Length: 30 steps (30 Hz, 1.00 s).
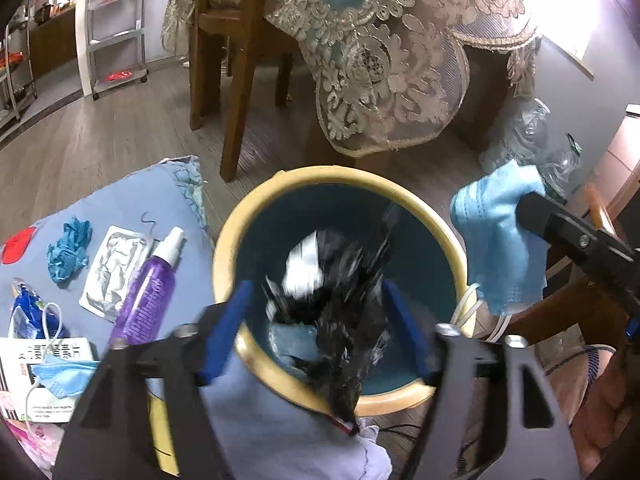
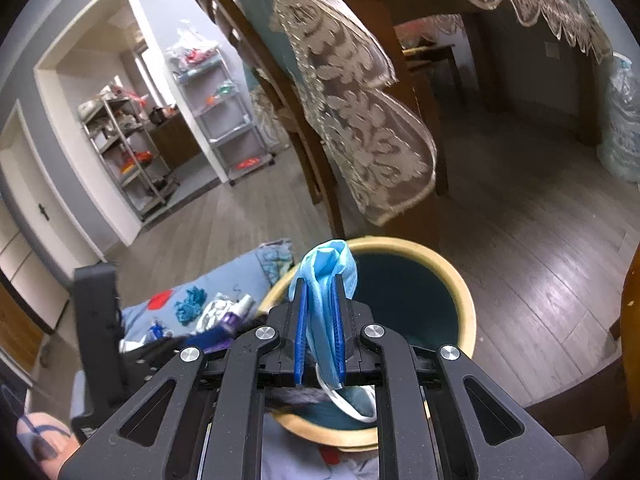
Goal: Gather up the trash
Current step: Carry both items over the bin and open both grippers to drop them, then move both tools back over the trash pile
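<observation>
Trash collection stands partway done around the bin, a round teal pail with a pale yellow rim. To the left of the bin, on a blue cloth, items judged to be still awaiting pickup lie apart from one another: a red scrap, a crumpled teal glove, a clear blister pack and, nearest the bin, a purple spray bottle, with a second mask on a printed box nearer the camera. Over the bin's mouth the left gripper hangs with its blue fingers spread wide and nothing between them; a blurred black bag sits below them inside the bin, apparently just dropped in. At the bin's right rim the right gripper has its jaws pinched tight on a folded blue face mask, ear loops dangling, not yet released.

The left wrist view alone shows the bin's contents and the whole mask; the right wrist view alone shows the jaws clamped on the mask, and a doorway with metal shelves beyond the bin.
</observation>
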### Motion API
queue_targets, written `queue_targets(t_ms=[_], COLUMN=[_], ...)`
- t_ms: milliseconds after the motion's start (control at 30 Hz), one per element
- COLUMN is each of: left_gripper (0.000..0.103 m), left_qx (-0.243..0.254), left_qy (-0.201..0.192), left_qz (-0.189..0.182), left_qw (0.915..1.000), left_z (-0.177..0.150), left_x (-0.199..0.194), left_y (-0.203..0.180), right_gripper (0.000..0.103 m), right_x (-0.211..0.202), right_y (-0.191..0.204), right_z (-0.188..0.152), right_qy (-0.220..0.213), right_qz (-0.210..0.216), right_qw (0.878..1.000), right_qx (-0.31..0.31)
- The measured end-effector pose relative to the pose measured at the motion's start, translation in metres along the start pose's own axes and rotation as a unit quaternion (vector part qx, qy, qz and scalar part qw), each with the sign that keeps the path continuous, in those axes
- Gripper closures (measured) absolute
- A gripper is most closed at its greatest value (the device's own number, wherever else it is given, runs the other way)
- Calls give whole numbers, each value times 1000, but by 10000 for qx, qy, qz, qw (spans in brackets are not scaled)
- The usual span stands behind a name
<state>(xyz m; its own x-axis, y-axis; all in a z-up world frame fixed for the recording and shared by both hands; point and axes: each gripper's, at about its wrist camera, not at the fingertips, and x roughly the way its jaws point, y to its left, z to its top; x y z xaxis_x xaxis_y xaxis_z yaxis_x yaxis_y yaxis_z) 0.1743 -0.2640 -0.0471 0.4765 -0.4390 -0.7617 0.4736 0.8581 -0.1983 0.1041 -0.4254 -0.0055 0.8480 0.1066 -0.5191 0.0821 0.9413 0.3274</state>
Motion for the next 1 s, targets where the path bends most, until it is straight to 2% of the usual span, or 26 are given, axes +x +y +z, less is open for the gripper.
queue_targets(t_ms=[100, 467, 567, 667, 700, 733, 833, 1000], left_gripper=[19, 15, 13, 11, 10, 10, 9, 9], left_qx=[-56, -186, -167, -222, -264, -314, -497, -852], left_qy=[-119, -520, -653, -792, -825, -852, -960, -1084], left_qz=[126, 468, 546, 648, 691, 729, 896, 1158], left_qw=[9998, 9974, 9962, 9945, 9938, 9932, 9901, 9836], left_z=[1, -1, -2, -6, -8, -10, -16, -30], left_x=[-8, -57, -74, -89, -94, -98, -114, -141], left_y=[10, 45, 54, 66, 71, 76, 95, 131], right_gripper=[90, 88, 79, 60, 46, 39, 35, 35], right_x=[4, 24, 33, 36, 35, 34, 31, 28], right_y=[-3, 2, 3, 6, 7, 7, 8, 15], right_z=[-2, -11, -15, -18, -18, -18, -19, -20], right_qy=[82, 455, 627, 705, 691, 661, 593, 523], right_qz=[-80, -331, -446, -565, -605, -641, -632, -489], right_qw=[9999, 9984, 9969, 9956, 9954, 9954, 9959, 9970], right_qx=[64, -97, -138, -234, -255, -261, -272, -297])
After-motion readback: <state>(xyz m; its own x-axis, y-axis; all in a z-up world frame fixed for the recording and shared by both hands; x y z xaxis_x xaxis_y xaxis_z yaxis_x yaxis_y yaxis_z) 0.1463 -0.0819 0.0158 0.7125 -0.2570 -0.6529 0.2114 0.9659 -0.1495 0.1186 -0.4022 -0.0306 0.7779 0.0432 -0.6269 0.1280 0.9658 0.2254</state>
